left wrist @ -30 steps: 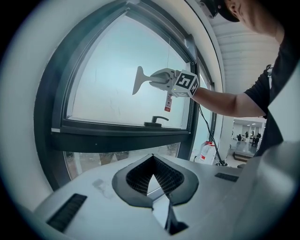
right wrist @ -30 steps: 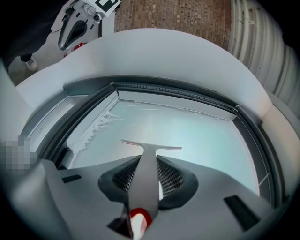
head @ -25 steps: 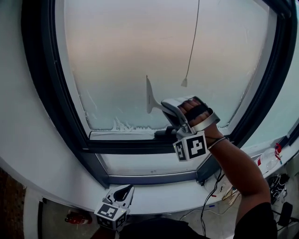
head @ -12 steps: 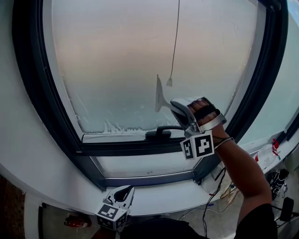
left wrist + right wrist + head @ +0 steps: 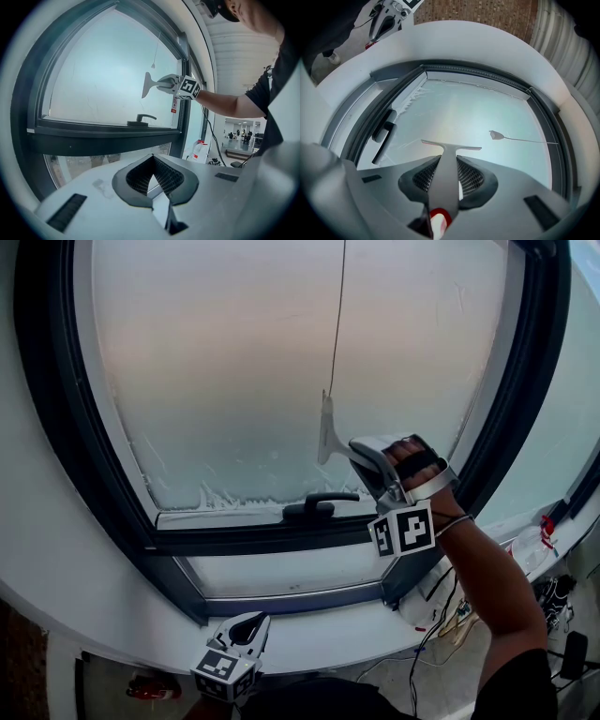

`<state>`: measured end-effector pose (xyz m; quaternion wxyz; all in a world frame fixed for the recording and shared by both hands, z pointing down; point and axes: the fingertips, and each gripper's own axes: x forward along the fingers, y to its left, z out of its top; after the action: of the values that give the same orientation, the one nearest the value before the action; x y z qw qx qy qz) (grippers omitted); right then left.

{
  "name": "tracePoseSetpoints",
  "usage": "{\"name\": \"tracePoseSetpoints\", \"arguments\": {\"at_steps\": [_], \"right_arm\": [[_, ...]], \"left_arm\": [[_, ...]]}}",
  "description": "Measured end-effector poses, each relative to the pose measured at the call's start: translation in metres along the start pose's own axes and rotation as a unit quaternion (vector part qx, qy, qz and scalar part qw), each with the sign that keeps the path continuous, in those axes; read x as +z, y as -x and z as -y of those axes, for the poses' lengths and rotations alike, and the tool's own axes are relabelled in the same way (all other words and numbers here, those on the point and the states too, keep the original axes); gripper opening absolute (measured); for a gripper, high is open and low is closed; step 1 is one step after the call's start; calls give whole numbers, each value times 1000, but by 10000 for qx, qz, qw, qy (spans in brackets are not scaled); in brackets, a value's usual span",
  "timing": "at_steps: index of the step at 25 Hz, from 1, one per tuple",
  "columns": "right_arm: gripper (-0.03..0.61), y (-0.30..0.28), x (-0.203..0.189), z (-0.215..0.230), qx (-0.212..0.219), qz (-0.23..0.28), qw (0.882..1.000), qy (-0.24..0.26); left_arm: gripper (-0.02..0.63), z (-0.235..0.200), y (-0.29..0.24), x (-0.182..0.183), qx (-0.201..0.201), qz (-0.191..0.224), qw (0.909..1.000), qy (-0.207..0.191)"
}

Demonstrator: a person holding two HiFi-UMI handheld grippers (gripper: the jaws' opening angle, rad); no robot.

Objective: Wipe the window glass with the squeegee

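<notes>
Clamped tight on the squeegee (image 5: pixel 325 430), the right tool (image 5: pixel 359 459) has carried its blade rightward above the window handle (image 5: pixel 314 506), so the stroke across the glass (image 5: pixel 216 352) seems midway.

Frosted, matt window glass (image 5: pixel 225 362); smooth pale plastic squeegee (image 5: pixel 327 435); dark satin-finished window frame (image 5: pixel 234 538).

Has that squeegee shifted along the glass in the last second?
Yes. The squeegee slid rightward across the glass, and its blade now sits just under the hanging pull cord.

dangling cord (image 5: pixel 337 315), handle (image 5: pixel 317 506) below, left glass (image 5: pixel 206 362) free
</notes>
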<state>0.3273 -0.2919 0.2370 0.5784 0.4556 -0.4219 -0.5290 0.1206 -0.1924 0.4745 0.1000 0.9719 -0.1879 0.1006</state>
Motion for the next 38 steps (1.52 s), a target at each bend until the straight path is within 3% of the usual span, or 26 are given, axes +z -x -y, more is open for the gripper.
{"name": "tracePoseSetpoints", "arguments": {"at_steps": [12, 22, 30, 38], "right_arm": [[87, 6, 24, 4, 69, 172, 9998, -84], [87, -9, 143, 48, -97, 1162, 9924, -396], [87, -69, 230, 107, -469, 1640, 9844, -426], [87, -117, 300, 147, -568, 1941, 9787, -355]], "left_arm": [[0, -13, 9, -4, 26, -2, 10000, 7], [0, -51, 50, 12, 411, 294, 9987, -116], [0, -84, 100, -1, 1067, 280, 9936, 222], [0, -105, 139, -14, 1495, 345, 9872, 426]]}}
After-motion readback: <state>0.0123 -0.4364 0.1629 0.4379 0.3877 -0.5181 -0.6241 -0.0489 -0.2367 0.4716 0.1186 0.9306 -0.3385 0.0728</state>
